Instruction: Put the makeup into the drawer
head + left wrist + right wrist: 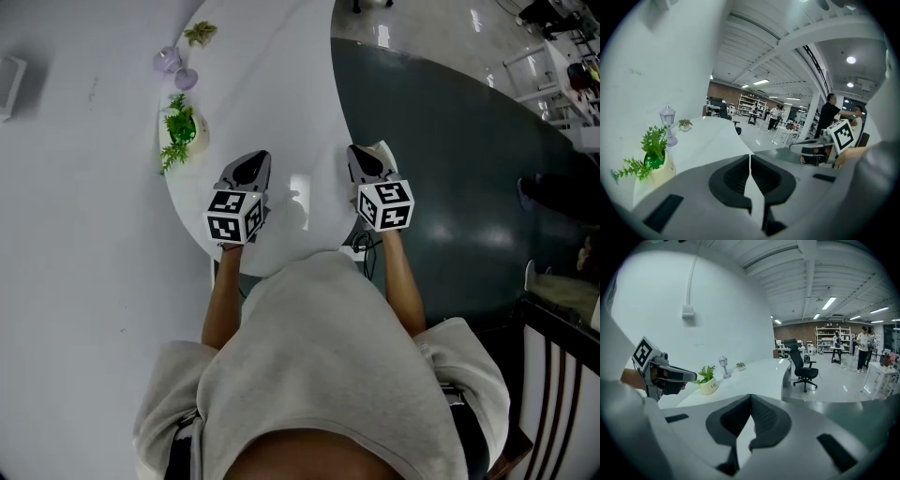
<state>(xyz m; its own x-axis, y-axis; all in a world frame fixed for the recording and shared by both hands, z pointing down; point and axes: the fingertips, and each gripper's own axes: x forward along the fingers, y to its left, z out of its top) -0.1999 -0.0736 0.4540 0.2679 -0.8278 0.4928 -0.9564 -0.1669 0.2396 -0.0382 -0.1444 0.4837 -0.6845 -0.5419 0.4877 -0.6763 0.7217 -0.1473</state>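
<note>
Above counter, left tongs, right tongs closed

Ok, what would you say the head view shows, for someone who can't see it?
A person in a pale hoodie holds the left gripper and right gripper, both shut and empty, over a curved white counter. A plant, a lamp and a smaller plant stand along its left side.

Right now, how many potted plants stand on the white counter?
2. A large plant stands beside the wall; a small plant stands farther along, beyond the lamp. None seems hidden.
</note>
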